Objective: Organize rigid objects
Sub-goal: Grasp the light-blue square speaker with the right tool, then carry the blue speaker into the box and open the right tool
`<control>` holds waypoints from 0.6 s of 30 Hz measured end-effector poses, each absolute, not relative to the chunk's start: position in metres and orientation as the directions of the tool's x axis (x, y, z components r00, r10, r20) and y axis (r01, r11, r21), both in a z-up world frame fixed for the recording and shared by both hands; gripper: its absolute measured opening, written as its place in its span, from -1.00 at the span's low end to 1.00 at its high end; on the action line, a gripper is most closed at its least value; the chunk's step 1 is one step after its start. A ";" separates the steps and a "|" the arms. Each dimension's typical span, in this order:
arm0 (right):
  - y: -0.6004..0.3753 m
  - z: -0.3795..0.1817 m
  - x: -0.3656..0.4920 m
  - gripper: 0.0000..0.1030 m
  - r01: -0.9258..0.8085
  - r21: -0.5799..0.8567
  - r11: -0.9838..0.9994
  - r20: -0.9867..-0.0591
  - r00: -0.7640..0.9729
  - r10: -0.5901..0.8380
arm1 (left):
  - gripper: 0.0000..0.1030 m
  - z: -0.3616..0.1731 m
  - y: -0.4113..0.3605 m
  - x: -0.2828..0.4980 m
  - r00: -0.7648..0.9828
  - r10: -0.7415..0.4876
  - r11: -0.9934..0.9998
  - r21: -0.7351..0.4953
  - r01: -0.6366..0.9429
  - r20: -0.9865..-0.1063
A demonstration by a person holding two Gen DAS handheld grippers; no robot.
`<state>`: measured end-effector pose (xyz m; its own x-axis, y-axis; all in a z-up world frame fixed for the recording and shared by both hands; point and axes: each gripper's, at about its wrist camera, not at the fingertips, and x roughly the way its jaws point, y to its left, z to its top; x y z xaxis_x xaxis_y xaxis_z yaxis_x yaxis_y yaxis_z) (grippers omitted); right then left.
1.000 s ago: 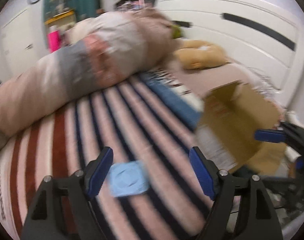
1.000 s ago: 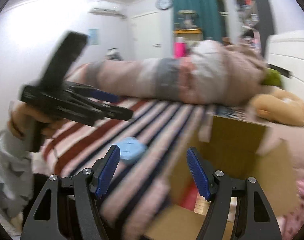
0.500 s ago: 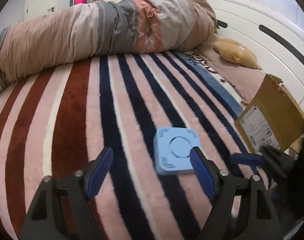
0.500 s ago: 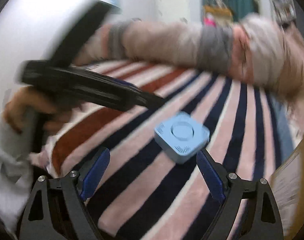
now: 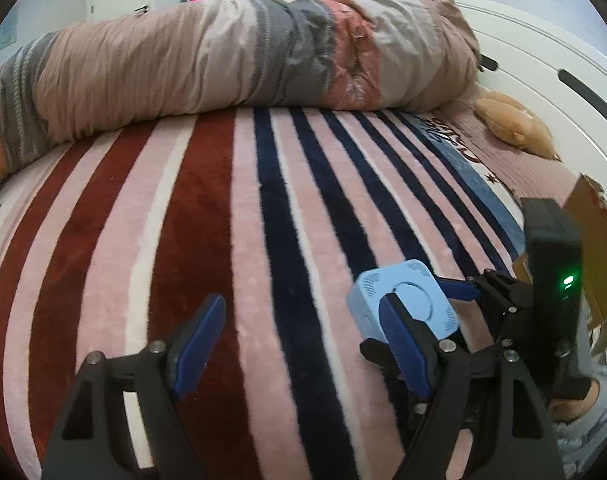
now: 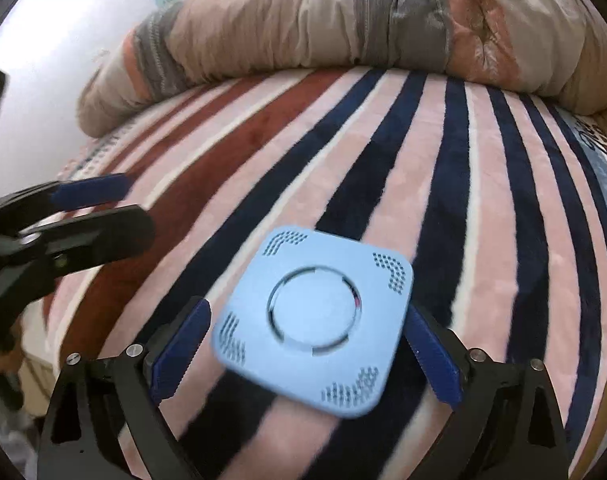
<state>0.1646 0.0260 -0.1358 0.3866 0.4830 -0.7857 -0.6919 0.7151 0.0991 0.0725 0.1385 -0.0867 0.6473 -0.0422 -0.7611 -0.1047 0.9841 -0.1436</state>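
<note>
Striped blanket [image 6: 383,168] under both claws, rolled duvet [image 5: 223,56] behind. Right gripper [image 6: 303,354] wide open, blue square device [image 6: 315,320] flat on blanket between its pads; contact unclear. Left gripper [image 5: 299,340] wide open, holding nothing; device [image 5: 403,300] just past its right fingertip. Cardboard box [image 5: 595,248] further right. Blanket lettering unreadable.

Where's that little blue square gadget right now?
The blue square gadget lies on the striped blanket, between the open fingers of the right gripper, with the left gripper beside it.
</note>
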 end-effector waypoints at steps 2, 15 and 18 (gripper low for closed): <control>0.031 -0.140 0.166 0.74 -0.680 0.062 0.731 -0.800 0.404 0.444 | 0.48 -0.089 0.142 0.073 0.642 -0.060 0.980 -0.166 -0.105 -0.764; -0.040 -0.138 0.118 0.73 -0.799 -0.138 0.585 -0.804 0.435 0.405 | 0.48 -0.090 0.115 0.073 0.610 -0.201 0.970 -0.242 0.016 -0.767; -0.051 -0.140 0.126 0.73 -0.766 -0.044 0.641 -0.815 0.399 0.421 | 0.48 -0.095 0.105 0.076 0.585 -0.220 0.968 -0.247 0.035 -0.781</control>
